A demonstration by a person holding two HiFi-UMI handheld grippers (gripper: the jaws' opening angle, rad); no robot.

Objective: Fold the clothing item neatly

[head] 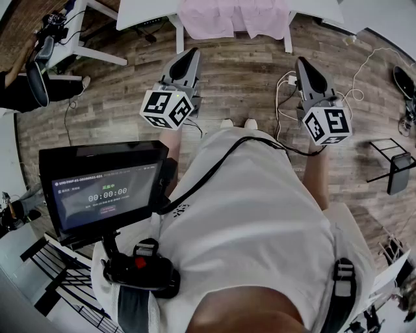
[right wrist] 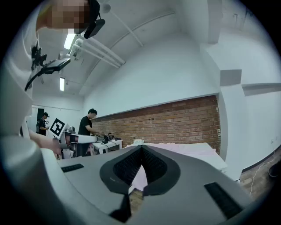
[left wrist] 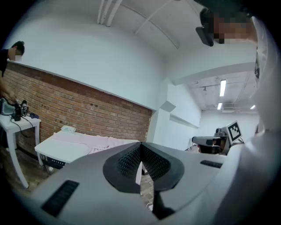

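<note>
Pink garment (head: 234, 16) lies on the table (head: 146, 13), well beyond both closed jaws.

At the top centre of the head view a garment (head: 234, 16) lies on a table (head: 140, 13), below it the left gripper (head: 190, 53) and right gripper (head: 304, 63) hang side by side, well apart, over the floor (head: 240, 91), with a screen (head: 104, 188) at lower left and a desk (head: 97, 53) at upper left.

Lab-type workspace: brick wall (right wrist: 175, 116), white table (left wrist: 57, 149), loose cables (head: 278, 97) across wood floor (head: 247, 84), gear-covered desk (left wrist: 26, 123).
</note>
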